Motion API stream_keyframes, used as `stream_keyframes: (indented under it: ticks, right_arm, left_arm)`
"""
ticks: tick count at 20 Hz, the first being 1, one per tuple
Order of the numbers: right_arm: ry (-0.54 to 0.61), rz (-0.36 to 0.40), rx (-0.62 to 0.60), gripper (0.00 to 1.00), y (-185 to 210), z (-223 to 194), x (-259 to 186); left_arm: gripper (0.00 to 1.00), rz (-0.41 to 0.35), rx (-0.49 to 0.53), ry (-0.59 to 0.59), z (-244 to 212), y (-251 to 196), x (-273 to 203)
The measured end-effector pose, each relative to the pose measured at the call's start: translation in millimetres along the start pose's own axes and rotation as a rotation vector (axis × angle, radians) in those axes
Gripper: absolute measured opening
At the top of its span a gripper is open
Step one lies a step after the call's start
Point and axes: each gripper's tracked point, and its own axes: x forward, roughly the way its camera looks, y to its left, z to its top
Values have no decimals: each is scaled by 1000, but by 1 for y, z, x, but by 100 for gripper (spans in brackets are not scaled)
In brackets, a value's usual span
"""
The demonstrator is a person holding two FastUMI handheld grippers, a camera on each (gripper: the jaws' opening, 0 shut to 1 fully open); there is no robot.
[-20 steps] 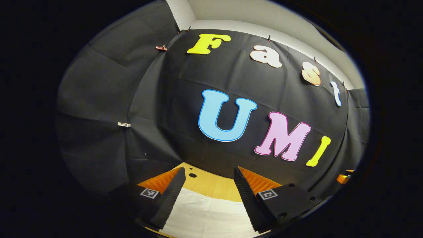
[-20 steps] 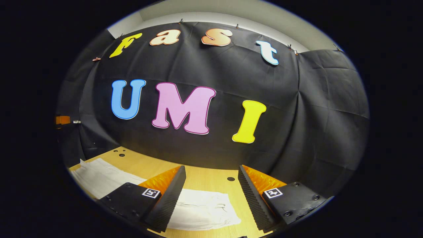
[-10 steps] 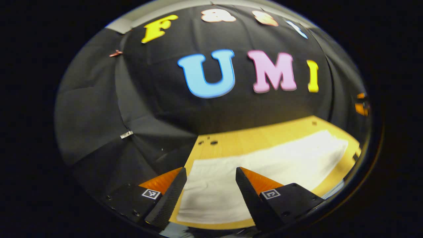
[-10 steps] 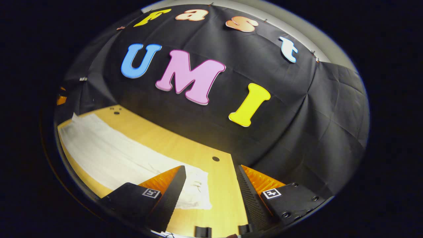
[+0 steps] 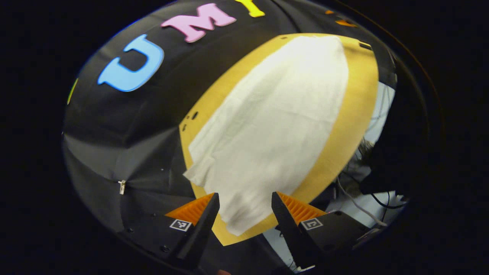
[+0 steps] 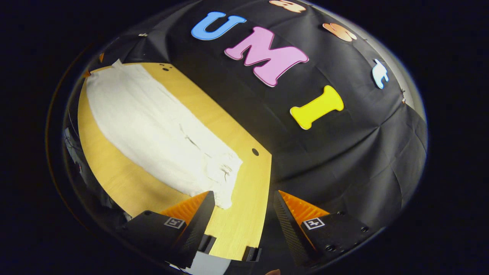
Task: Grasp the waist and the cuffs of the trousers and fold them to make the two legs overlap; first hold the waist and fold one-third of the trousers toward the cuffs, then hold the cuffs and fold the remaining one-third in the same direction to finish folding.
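On the bench [image 5: 355, 114], the trousers [image 5: 275, 122] are lying flat, unfolded. I am judging the first step pending: left tongs [image 5: 244, 214] and right tongs [image 6: 244, 214] are hovering apart, needing waist and cuff grasps.

No words, numbers or brand names can be read. One square black-and-white coded marker [image 5: 180, 225] is borne at the base of each finger of the left gripper [image 5: 244, 196], and a like pair [image 6: 174, 222] is borne by the right gripper [image 6: 243, 194]; their patterns are not decipherable.
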Motion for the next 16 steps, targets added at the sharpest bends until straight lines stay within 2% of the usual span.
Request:
stream_keyframes:
  ticks: [4, 7, 10, 12, 14, 16]
  right_arm:
    - [43, 38, -29, 95, 16, -21, 5]
    - [60, 54, -35, 95, 20, -28, 8]
    - [73, 59, -38, 96, 20, -34, 12]
    - [79, 62, -43, 95, 21, -37, 14]
    - [82, 69, -56, 95, 23, -39, 18]
    - [85, 85, -71, 96, 27, -41, 21]
  left_arm:
    - [88, -68, 101, 94, -24, -12, 21]
    - [87, -64, 215, 109, -21, -3, 32]
    - [86, -62, 278, 127, -20, 8, 47]
    - [81, -59, 328, 141, -18, 14, 57]
    - [67, -64, 387, 147, -16, 14, 66]
    - [28, -40, 455, 164, -13, 17, 79]
